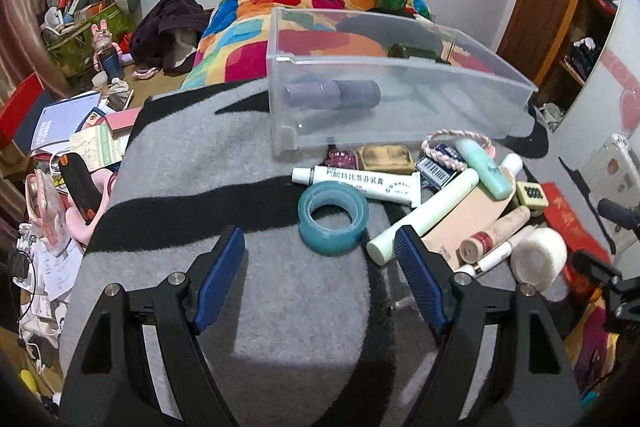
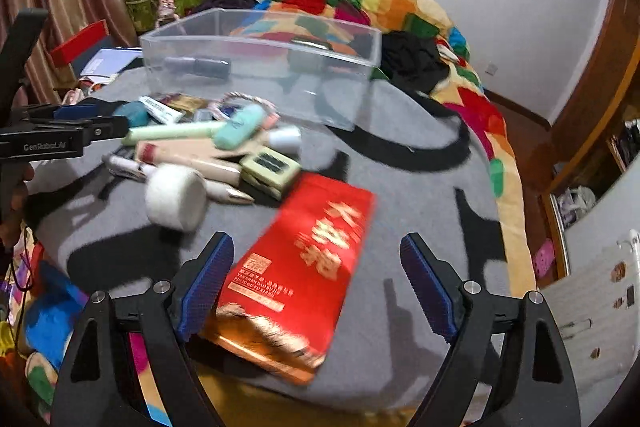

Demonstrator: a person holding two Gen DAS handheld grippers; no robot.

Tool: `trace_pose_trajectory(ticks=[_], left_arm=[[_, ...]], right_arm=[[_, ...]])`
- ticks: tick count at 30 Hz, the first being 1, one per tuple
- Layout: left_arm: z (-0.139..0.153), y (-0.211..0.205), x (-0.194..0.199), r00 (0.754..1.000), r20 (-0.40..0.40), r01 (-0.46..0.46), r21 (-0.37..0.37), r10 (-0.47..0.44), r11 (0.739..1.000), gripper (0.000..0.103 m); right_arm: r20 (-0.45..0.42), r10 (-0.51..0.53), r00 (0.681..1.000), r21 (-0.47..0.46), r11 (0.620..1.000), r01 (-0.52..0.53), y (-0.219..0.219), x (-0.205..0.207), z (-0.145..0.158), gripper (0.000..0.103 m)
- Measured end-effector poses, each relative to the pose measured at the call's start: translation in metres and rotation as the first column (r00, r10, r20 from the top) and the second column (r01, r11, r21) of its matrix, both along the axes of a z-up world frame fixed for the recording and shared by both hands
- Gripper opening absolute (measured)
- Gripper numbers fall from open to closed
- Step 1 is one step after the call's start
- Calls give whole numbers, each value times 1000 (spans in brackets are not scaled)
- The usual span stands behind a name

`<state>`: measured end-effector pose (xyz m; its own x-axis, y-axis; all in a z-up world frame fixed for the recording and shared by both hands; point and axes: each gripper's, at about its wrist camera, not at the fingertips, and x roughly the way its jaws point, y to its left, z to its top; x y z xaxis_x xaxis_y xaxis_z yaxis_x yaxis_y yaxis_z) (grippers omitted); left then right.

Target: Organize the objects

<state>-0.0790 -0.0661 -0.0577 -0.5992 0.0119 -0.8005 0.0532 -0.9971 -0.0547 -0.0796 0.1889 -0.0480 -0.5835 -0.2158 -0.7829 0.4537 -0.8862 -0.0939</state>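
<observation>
Left gripper (image 1: 320, 255): jaws apart, nothing between them, hanging just short of the tape roll (image 1: 333, 218) on the grey blanket (image 1: 180, 163). Best lowered to straddle the roll's wall, clear of the pale green tube (image 1: 424, 217) just beside it, then carried to the clear bin (image 1: 400, 103) behind the pile. Right gripper (image 2: 318, 263): jaws apart, bracketing the red packet (image 2: 304, 267) without pressing; best closed across its narrow width.

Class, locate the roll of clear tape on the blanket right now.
In the left wrist view, the tape roll lies flat on the grey blanket, just ahead of the open left tongs, below the white tube.
</observation>
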Motion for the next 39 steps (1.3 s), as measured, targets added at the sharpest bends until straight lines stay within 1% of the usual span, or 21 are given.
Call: trace_pose_trajectory(ticks=[4,7,8,9,12,13,15,16,19,21,22,23,24,25,26,27,29,31,36,39], left_arm=[[1,-3,-3,1000,-6,-22,10,22,1000,77],[6,-8,-5,999,-23,-44,26,45,999,77],[7,-9,-5,998,-27,-49,27,50,998,77],[8,-10,-5,998,-30,-52,26,53,998,77],[4,-12,-8,998,-16,-56,15,56,998,77],[1,-12,-8,998,-8,-57,18,57,998,74],[-2,-15,-7,998,-5,-55,48,56,997,73],[-3,-15,-7,998,-7,-59,53,60,997,73],[-2,-15,-8,998,-9,-57,75,58,996,66],[-2,-10,-10,999,-5,-42,73,42,996,63],[-3,-5,-11,1000,-2,-30,61,30,998,63],[-4,-3,-12,1000,-2,-25,53,25,998,63],[-5,-1,-13,1000,1,-20,48,20,999,62],[-6,0,-14,1000,4,-19,49,18,999,59],[-8,0,-16,1000,13,-25,53,25,998,54],[-9,-2,-17,999,17,-32,51,31,998,52],[-9,-4,-18,999,11,-49,44,49,998,44],[-9,-6,-17,998,9,-61,44,61,997,39],[-5,-10,-10,997,-9,-79,40,79,996,38],[2,-9,-5,996,-30,-80,43,81,996,38]], right_arm=[[28,-44,999,-33,998,45,17,-2,2,83],[43,-62,997,-115,991,66,23,-2,12,83],[45,-56,997,-127,990,61,20,-1,14,83],[39,-44,998,-129,990,49,16,0,16,83],[3,-15,1000,-64,998,15,0,6,11,83],[4,-15,1000,-43,999,15,-2,6,6,83],[17,-31,999,-28,999,31,0,6,-1,83],[27,-44,999,-30,999,45,3,5,-4,83],[53,-79,995,-54,995,82,18,3,-9,82],[76,-86,993,-76,993,91,26,1,-12,81],[85,-91,992,-90,991,99,31,1,-13,78],[89,-95,992,-96,990,104,34,1,-13,70],[92,-95,991,-102,989,104,35,1,-13,66],[100,-92,991,-115,988,103,37,0,-14,59],[105,-91,990,-124,987,104,38,-1,-14,54],[106,-93,990,-130,986,107,39,-1,-14,54],[87,-99,991,-134,985,110,40,0,-12,53],[59,-99,993,-137,985,107,42,3,-7,53],[-7,-102,995,-156,983,100,45,7,10,53],[-41,-104,994,-183,978,94,45,7,24,53]])
